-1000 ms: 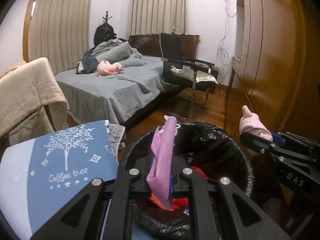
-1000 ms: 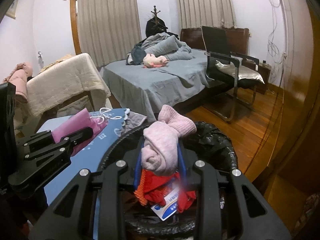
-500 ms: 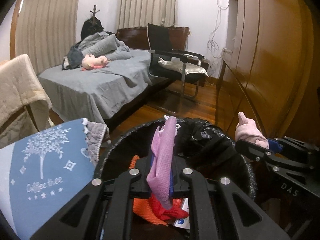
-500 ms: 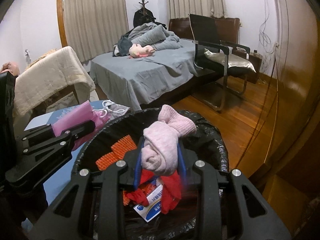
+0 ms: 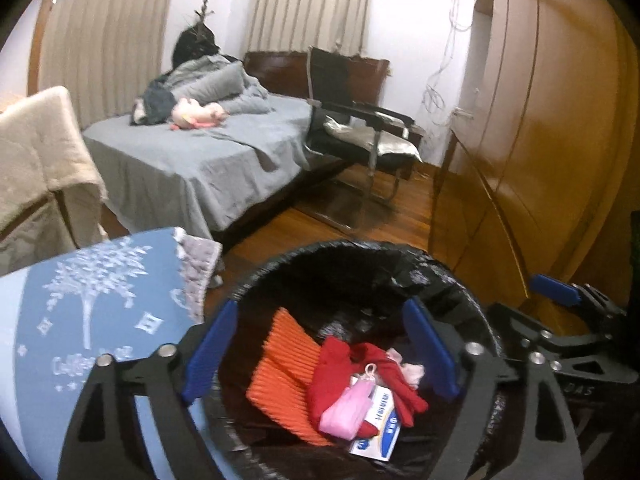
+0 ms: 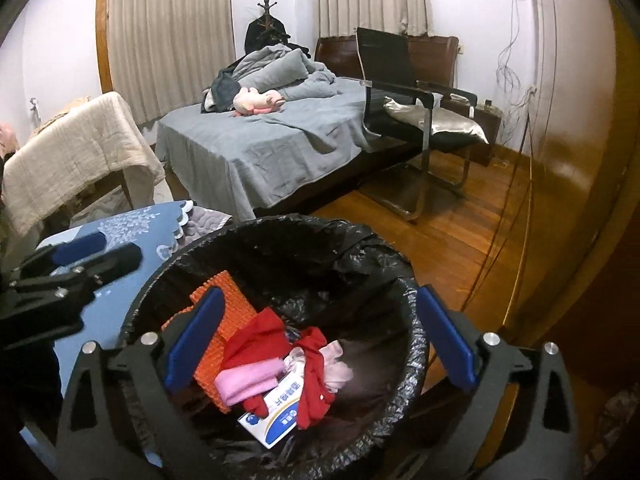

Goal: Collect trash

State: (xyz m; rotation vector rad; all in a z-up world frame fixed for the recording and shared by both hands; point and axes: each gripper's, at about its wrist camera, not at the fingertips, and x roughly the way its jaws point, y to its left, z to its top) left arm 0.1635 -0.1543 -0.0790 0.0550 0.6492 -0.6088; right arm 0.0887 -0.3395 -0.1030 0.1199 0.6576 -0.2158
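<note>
Release, left-wrist view: our left claw (image 5: 320,344) opening, jaws spread, nothing between; bright pink cloth (image 5: 347,410) it pinched a second ago now in black-lined bin (image 5: 360,252), atop red cloth (image 5: 332,376), orange mat (image 5: 284,368), card box (image 5: 378,426).

Right-wrist view: our right claw (image 6: 320,340) also opening, empty; pale pink sock (image 6: 334,366) dropped among same pile. We judge both items collected; blue-clothed counter (image 6: 132,220) beside bin.

The bin liner (image 6: 360,256) is glossy black. Inside lie a ribbed orange mat (image 6: 224,300), red cloth (image 6: 256,338), a pink sock (image 6: 248,380), a paler pink scrap (image 6: 334,368) and a white card with blue print (image 6: 276,412). The tabletop (image 5: 92,320) cloth is blue with a white tree pattern and lettering. Both tongs are black with blue pads (image 5: 208,354). The bed (image 6: 280,148) cover is grey, the curtains (image 6: 172,28) beige, the floor (image 6: 460,232) warm brown wood.
</note>
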